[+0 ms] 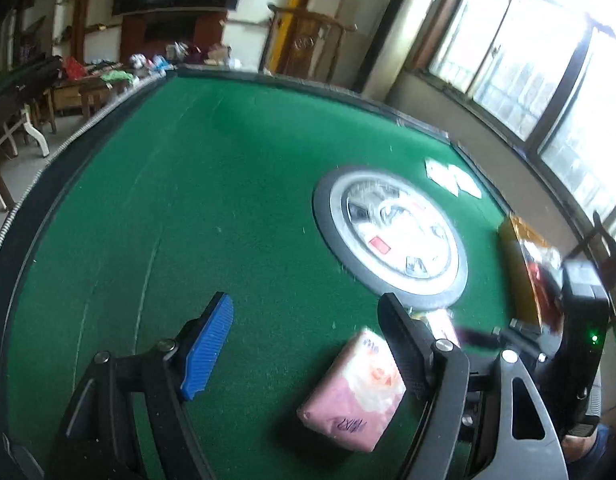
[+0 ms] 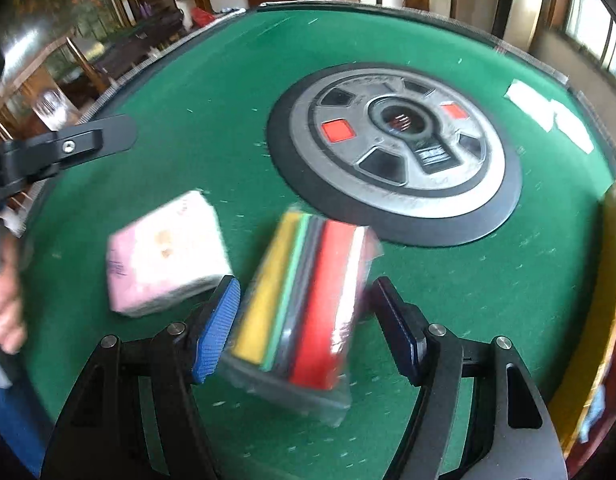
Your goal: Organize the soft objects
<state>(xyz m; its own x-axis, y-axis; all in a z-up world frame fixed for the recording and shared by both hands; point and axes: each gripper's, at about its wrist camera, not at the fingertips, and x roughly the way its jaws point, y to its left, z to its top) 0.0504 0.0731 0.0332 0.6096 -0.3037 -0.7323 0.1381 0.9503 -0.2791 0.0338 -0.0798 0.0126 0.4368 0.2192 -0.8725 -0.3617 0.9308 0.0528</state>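
A pink tissue pack (image 1: 354, 390) lies on the green felt table (image 1: 227, 200) between my left gripper's (image 1: 312, 348) open fingers, nearer the right one. In the right wrist view the pink pack (image 2: 165, 254) lies left of a clear-wrapped pack of coloured cloths (image 2: 303, 304), yellow, green, grey and red, blurred by motion. My right gripper (image 2: 303, 320) is open with its fingers on either side of that pack, apart from it. The left gripper (image 2: 67, 148) shows at the left edge of that view.
A round grey and black hub (image 1: 392, 236) with red squares sits in the table's middle, also in the right wrist view (image 2: 396, 152). White cards (image 1: 452, 178) lie near the far right corner. An orange package (image 1: 528, 264) lies at the right edge. Furniture and windows surround the table.
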